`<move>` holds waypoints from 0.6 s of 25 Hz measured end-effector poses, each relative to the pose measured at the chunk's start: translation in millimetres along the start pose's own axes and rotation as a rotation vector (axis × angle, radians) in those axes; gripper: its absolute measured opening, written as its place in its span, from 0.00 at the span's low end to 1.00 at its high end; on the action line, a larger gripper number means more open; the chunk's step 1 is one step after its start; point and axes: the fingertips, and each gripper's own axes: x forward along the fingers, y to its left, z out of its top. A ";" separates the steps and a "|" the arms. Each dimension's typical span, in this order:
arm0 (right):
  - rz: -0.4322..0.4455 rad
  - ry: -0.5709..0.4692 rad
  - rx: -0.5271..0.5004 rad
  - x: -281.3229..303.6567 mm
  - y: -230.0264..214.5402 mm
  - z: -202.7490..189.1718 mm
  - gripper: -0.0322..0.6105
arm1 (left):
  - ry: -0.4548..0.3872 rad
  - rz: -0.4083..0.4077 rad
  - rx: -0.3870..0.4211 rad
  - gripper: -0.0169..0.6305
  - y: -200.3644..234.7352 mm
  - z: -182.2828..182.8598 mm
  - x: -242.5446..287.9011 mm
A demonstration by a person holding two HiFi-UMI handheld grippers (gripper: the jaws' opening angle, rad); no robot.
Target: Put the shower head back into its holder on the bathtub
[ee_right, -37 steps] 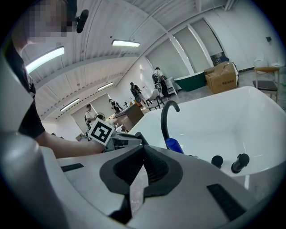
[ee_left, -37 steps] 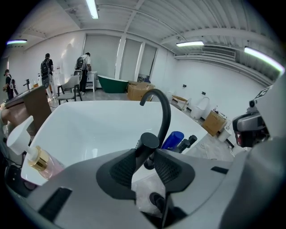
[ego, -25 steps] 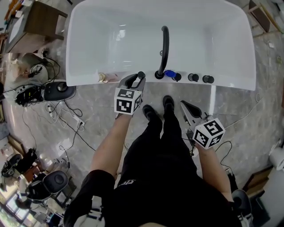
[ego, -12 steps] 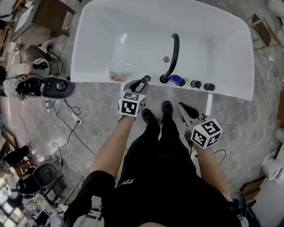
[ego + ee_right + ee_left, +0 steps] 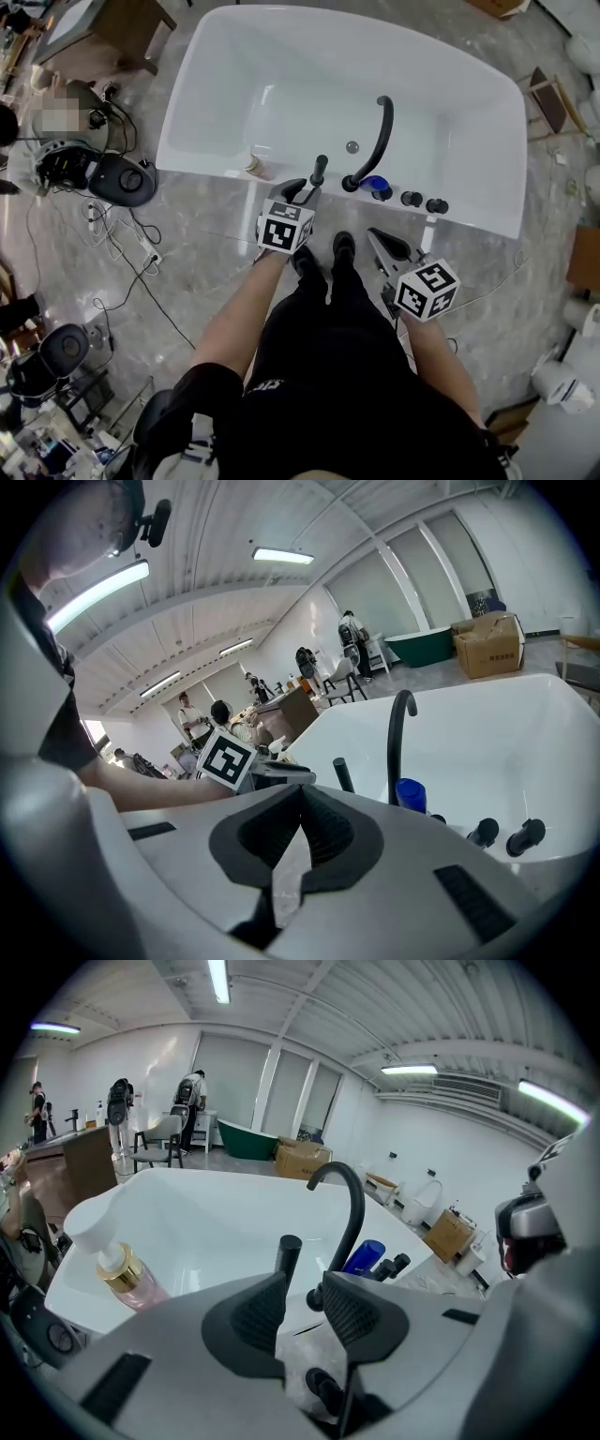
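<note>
Your left gripper (image 5: 305,1285) has its jaws apart with a narrow gap and nothing between them. In the head view it hangs over the near rim of the bathtub (image 5: 478,215), tips pointing at the tub. The shower head (image 5: 319,170) – a slim black stick – stands upright on that rim just beyond the jaws and apart from them. The left gripper view shows its top above the left jaw, while its foot is hidden behind that jaw, so you cannot see there how it sits in the holder.

Just to its right rises the black curved spout (image 5: 379,131), then a blue bottle (image 5: 375,184) at the spout's base and two black knobs (image 5: 410,199) farther along the rim. A pump bottle (image 5: 251,165) with a gold collar stands on the rim to the left.

Your right gripper (image 5: 301,799) has its jaws closed on each other, empty – it is held back from the tub above the grey marble floor (image 5: 187,253), near your right leg.
</note>
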 end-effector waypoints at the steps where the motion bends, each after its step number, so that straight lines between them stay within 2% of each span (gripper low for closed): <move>1: 0.000 0.001 -0.001 -0.4 2.4 0.2 0.07 | -0.003 0.002 -0.006 0.23 1.6 -0.3 -2.2; 15: -0.018 -0.033 -0.024 -8.6 16.7 24.4 0.07 | -0.073 0.003 -0.018 0.20 5.8 18.5 -45.8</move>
